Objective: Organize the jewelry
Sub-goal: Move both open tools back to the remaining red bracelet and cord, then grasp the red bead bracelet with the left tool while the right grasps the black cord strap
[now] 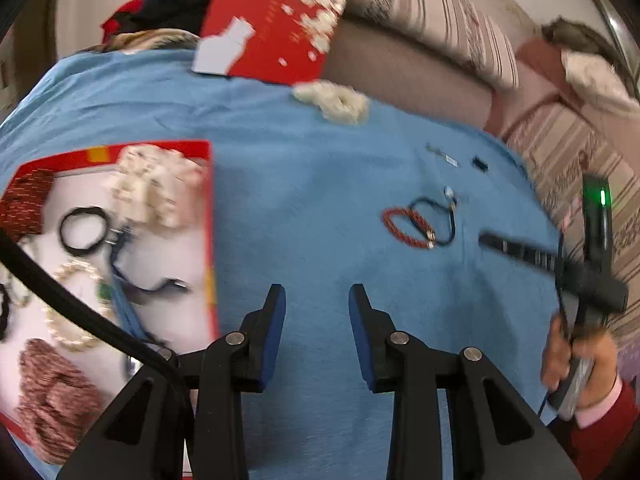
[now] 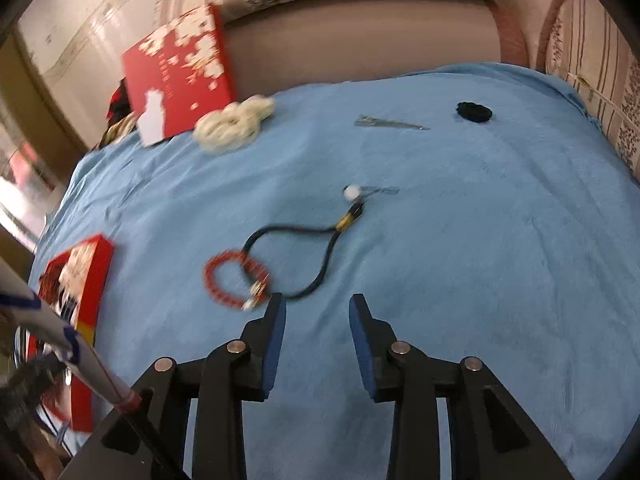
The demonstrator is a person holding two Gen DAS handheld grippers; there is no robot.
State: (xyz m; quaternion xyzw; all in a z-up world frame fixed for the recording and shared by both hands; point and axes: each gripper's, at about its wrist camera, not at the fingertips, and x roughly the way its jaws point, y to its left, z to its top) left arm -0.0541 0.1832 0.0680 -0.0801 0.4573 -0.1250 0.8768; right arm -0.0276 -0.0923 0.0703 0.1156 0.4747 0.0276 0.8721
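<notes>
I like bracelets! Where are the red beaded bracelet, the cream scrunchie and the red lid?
red beaded bracelet (image 2: 224,280): right wrist view, its beads.
cream scrunchie (image 2: 234,122): right wrist view, its middle.
red lid (image 2: 180,76): right wrist view, its face.

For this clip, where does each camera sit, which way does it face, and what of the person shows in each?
Left wrist: on the left gripper, facing down at the blue cloth, red box to its left; jaws open and empty; the right hand and red sleeve show at right.
Right wrist: on the right gripper, facing down at the cloth; jaws open and empty; no hand visible.
Shared: red bracelet, dark cord necklace, cream scrunchie, box lid, sofa.
</notes>
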